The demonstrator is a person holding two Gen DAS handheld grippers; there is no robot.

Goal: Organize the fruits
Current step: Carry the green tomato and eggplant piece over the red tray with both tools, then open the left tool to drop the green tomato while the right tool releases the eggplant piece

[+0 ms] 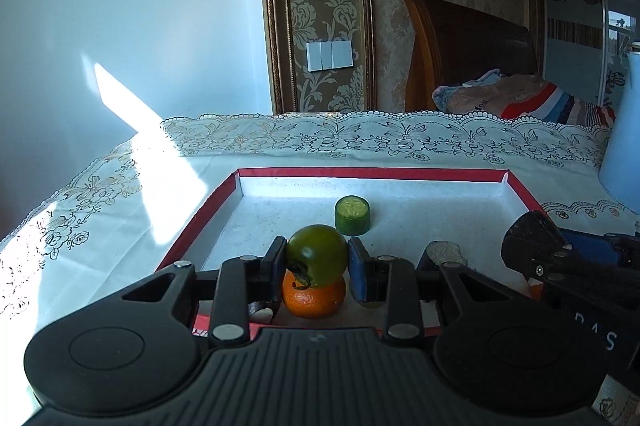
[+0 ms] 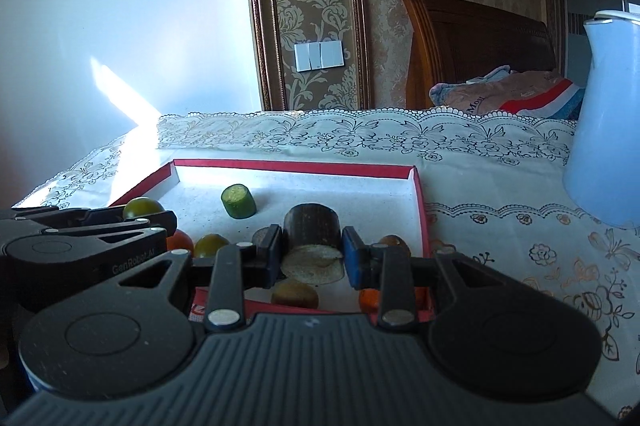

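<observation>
Looking along the left tool point(image 1: 317, 258), its two pads are clamped on one green tomato point(image 1: 318, 253), held just above one orange point(image 1: 314, 296) that lies in the red-rimmed tray point(image 1: 372, 173). One green cucumber piece point(image 1: 352, 214) stands farther in, and one brownish slice point(image 1: 444, 253) lies to the right. The tool points slightly downward over the tray's near edge; the right tool point(image 1: 532, 246) enters at the right edge. The tray sits on a lace-covered counter point(image 1: 360, 141).

From the right wrist, the right tool point(image 2: 311, 250) is clamped on one dark, cut cylinder piece point(image 2: 312, 226). Counted here: two green tomatoes, one cucumber piece point(image 2: 239, 201), one kiwi-like fruit point(image 2: 295, 293). One pale blue jug point(image 2: 604, 129) stands on the counter, right.
</observation>
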